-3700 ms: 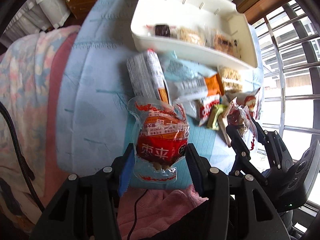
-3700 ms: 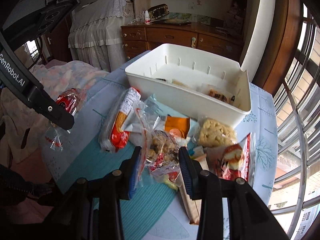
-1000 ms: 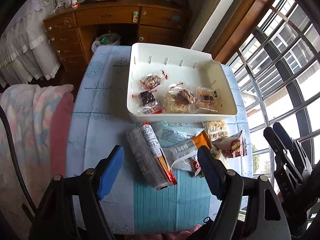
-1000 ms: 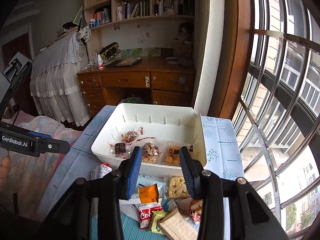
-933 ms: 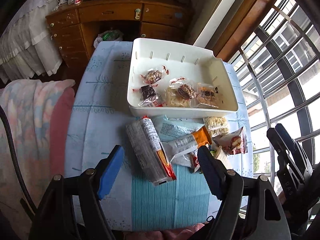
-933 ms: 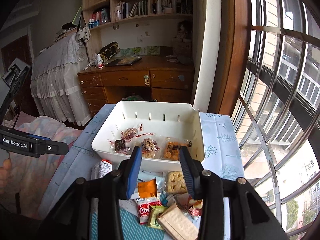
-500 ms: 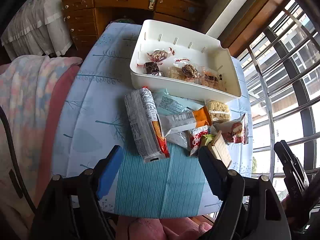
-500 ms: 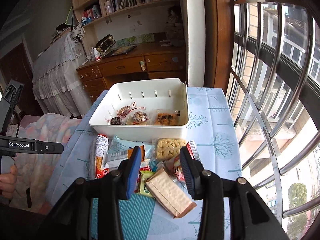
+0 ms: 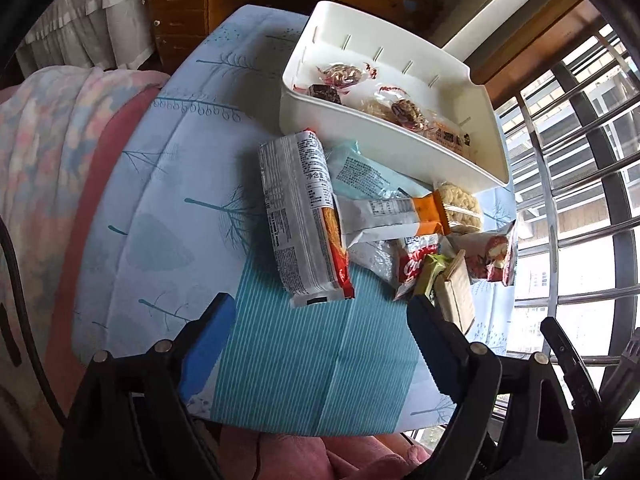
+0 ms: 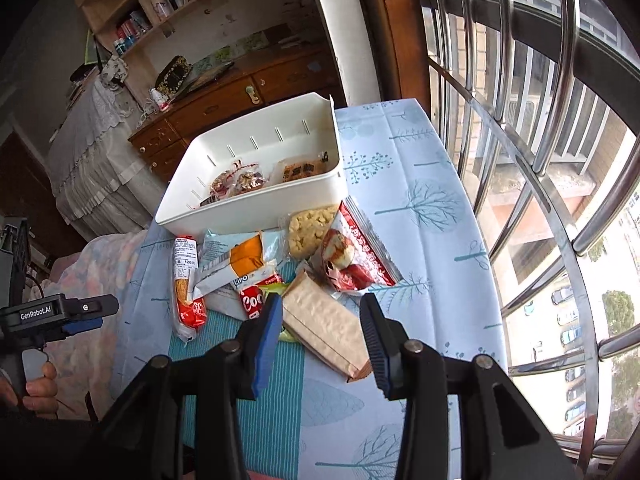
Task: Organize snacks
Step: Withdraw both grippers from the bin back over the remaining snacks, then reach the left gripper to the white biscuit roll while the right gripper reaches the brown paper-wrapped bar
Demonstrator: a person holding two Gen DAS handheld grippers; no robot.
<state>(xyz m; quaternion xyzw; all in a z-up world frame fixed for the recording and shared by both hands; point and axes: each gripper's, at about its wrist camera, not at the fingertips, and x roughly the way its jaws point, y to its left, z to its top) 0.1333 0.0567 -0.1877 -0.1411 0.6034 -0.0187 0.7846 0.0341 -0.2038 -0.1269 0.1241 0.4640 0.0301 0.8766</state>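
A white bin (image 9: 384, 148) (image 10: 256, 208) stands at the table's far side with several wrapped snacks inside. A pile of snack packs lies in front of it. It includes a long grey-and-red biscuit pack (image 9: 300, 220) (image 10: 185, 280), an orange-and-white pack (image 9: 392, 216) (image 10: 236, 260), a red pack (image 10: 356, 252) and a tan cracker pack (image 10: 324, 324) (image 9: 454, 296). My left gripper (image 9: 320, 320) is open and empty, low over the table's near edge below the biscuit pack. My right gripper (image 10: 320, 320) is open, its fingers on either side of the cracker pack.
The table has a pale blue tree-print cloth (image 10: 420, 200) and a striped teal mat (image 9: 304, 360). A pink patterned blanket (image 9: 40, 168) lies to the left. A wooden dresser (image 10: 240, 96) stands behind. Barred windows (image 10: 540, 120) run along the right.
Both grippers have come down and nearer to the snack pile. My right gripper now straddles the cracker pack. My left gripper sits lower by the biscuit pack. Both stay open.
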